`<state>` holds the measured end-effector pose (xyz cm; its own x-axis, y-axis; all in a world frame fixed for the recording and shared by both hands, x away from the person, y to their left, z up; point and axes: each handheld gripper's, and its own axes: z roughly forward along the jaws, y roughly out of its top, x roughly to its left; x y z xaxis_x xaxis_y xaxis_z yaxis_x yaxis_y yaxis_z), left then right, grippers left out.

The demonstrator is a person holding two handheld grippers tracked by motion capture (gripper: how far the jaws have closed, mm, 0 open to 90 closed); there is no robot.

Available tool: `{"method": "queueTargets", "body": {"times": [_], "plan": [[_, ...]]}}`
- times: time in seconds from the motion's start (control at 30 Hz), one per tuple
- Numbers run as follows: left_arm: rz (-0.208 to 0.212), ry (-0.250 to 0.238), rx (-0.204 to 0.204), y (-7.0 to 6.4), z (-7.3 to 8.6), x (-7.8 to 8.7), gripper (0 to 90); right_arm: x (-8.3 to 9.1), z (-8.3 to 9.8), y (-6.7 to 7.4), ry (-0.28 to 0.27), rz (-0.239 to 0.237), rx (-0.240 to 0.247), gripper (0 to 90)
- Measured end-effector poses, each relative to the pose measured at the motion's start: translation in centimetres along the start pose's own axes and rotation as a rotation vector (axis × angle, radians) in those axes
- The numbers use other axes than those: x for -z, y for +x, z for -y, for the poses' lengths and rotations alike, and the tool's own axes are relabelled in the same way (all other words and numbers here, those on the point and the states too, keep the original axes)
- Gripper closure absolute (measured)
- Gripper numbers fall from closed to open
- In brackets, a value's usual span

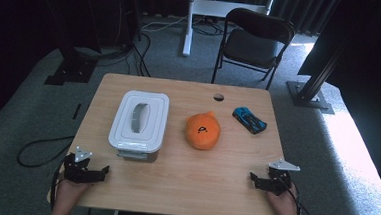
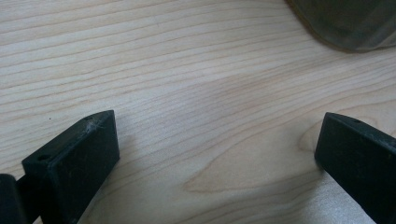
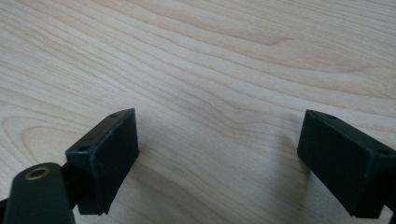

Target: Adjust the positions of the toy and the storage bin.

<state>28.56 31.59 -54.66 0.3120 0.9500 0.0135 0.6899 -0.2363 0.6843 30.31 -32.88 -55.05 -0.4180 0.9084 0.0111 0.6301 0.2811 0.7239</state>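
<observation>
While both grippers are resting spread and empty at the near edge, I'm judging the left gripper [image 1: 103, 172] nearer the white lidded box [image 1: 138, 125], lying just ahead, than the right gripper [image 1: 254, 179].

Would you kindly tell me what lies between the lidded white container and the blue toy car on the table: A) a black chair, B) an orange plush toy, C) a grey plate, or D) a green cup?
B: the orange plush toy sits on the table between the white container and the blue toy car.
</observation>
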Motion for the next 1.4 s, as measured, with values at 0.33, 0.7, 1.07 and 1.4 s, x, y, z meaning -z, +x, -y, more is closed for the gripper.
{"method": "queueTargets", "body": {"times": [0.33,0.7,1.07,1.4], "plan": [[-0.001,-0.003,0.004,-0.1,-0.2,-0.2,0.3,0.1,0.1,0.0,0.001,-0.005,0.006,11.7],[0.0,-0.002,0.003,-0.1,-0.2,-0.2,0.3,0.0,-0.3,-0.1,0.027,-0.019,0.024,11.6],[0.002,-0.001,0.0,0.0,-0.2,-0.2,0.4,-0.2,-1.0,0.0,0.066,-0.028,0.038,11.9],[0.002,-0.002,0.001,0.0,-0.2,-0.2,0.4,0.0,-2.5,-0.8,0.023,0.002,0.029,11.6]]}}
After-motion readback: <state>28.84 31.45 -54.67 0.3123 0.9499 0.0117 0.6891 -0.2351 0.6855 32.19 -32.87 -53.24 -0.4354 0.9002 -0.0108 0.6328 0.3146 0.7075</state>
